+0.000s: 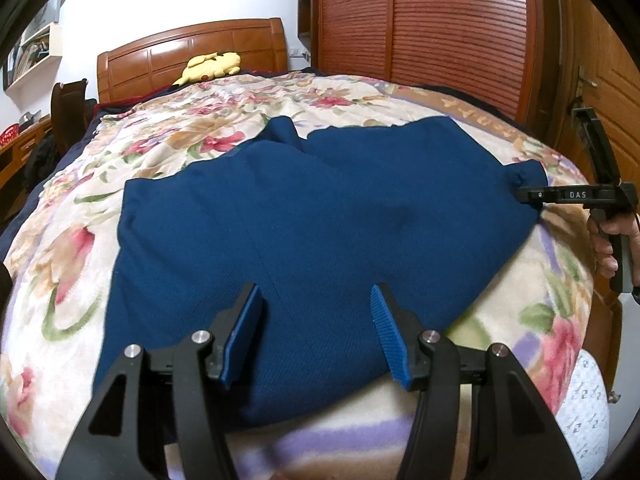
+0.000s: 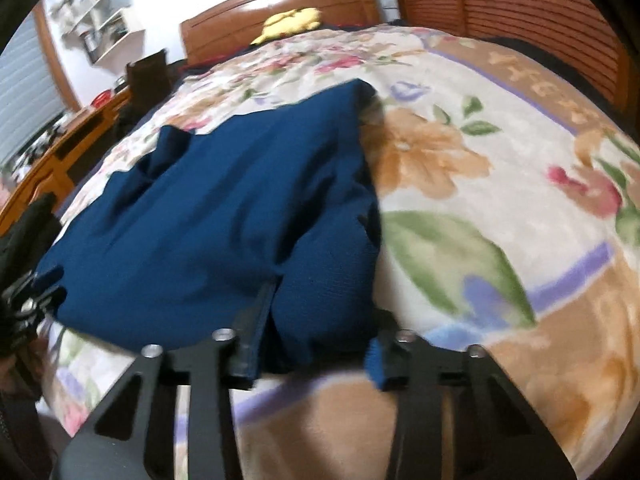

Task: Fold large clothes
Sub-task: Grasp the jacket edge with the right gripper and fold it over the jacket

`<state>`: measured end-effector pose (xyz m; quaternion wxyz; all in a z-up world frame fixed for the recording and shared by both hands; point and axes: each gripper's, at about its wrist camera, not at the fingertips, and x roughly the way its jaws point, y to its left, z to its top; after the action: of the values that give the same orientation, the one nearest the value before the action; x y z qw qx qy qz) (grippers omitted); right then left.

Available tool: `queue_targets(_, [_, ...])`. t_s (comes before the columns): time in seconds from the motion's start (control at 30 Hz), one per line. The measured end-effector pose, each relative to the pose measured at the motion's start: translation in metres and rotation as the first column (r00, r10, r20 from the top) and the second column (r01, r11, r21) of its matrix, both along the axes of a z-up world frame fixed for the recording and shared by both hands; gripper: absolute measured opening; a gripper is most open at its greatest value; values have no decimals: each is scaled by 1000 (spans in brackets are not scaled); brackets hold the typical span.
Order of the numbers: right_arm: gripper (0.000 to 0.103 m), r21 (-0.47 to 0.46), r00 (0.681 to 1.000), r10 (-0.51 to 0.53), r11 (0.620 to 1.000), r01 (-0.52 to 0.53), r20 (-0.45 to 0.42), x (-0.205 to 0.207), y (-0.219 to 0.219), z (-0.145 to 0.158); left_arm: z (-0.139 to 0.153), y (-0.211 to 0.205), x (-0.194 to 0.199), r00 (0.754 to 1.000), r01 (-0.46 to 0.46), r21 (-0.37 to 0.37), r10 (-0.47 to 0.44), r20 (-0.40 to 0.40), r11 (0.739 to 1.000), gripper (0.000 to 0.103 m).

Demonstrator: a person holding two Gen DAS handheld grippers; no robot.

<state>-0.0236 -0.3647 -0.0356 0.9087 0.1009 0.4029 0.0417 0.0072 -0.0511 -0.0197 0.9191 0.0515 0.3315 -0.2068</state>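
R gripper (image 2: pixel 316 320) pinches the blue cloth (image 1: pixel 304 216) corner. L gripper (image 1: pixel 316 332) hangs open above the near edge. Grab there too, then lift both evenly & fold.

Both black grippers carry silver screws and ribbed blue fingers (image 1: pixel 386 328); one bears "DAS".

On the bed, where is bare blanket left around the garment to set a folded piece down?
Free: floral blanket between the blue garment and the headboard, and the strip beside its side edge. Crowded: the near edge, where the left gripper and right gripper work.
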Motion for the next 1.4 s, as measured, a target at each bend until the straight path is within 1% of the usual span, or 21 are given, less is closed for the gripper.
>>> queue_targets(0.07, [27, -10, 1000, 9, 1000, -9, 17, 0, 3, 14, 3, 4, -2, 1000, -4, -1, 4, 9, 1000, 56])
queue_targets(0.1, [25, -27, 999, 18, 999, -17, 45, -1, 7, 25, 5, 8, -4, 1000, -8, -1, 8, 15, 1000, 56])
queue_targets(0.27, [23, -72, 987, 53, 997, -42, 151, 1, 33, 72, 17, 29, -10, 998, -35, -30, 36, 43, 999, 56])
queue_targets(0.4, [21, -100, 970, 92, 992, -72, 223, 9, 67, 102, 26, 50, -14, 996, -64, -42, 67, 62, 997, 56])
queue_targets(0.47, [21, -111, 960, 133, 988, -108, 247, 18, 91, 115, 29, 63, -17, 994, -86, -43, 89, 68, 995, 56])
queue_targets(0.6, [19, -131, 934, 215, 974, -184, 287, 32, 139, 133, 34, 88, -22, 988, -130, -47, 133, 80, 990, 56])
queue_targets(0.7, [18, -151, 900, 296, 954, -260, 320, 36, 182, 144, 36, 109, -25, 983, -162, -59, 166, 82, 985, 56])
queue_targets(0.77, [18, -163, 868, 365, 931, -328, 338, 36, 216, 149, 37, 123, -27, 978, -186, -61, 190, 82, 981, 56])
queue_targets(0.87, [18, -169, 827, 441, 898, -407, 348, 35, 258, 153, 37, 142, -27, 969, -227, -60, 231, 84, 972, 56])
queue_targets(0.93, [17, -168, 799, 500, 866, -471, 334, 36, 291, 148, 37, 158, -26, 962, -258, -72, 263, 76, 963, 56])
queue_targets(1.0, [18, -164, 793, 534, 845, -509, 293, 41, 314, 135, 35, 171, -27, 955, -282, -80, 288, 71, 956, 56])
queue_targets(1.1, [19, -141, 789, 578, 816, -561, 206, 47, 340, 104, 35, 184, -30, 946, -310, -95, 316, 70, 946, 56])
queue_targets(1.23, [25, -103, 779, 608, 794, -599, 155, 46, 347, 87, 35, 191, -33, 943, -316, -100, 324, 77, 943, 56])
queue_targets(1.27, [30, -95, 775, 613, 790, -606, 154, 43, 346, 87, 35, 190, -34, 943, -316, -99, 324, 79, 944, 56])
queue_targets(1.3, [39, -80, 771, 616, 787, -612, 159, 42, 344, 89, 35, 190, -34, 943, -315, -98, 323, 80, 944, 56])
queue_targets(1.4, [47, -81, 779, 596, 801, -593, 195, 31, 330, 101, 36, 185, -32, 945, -309, -96, 317, 81, 946, 56])
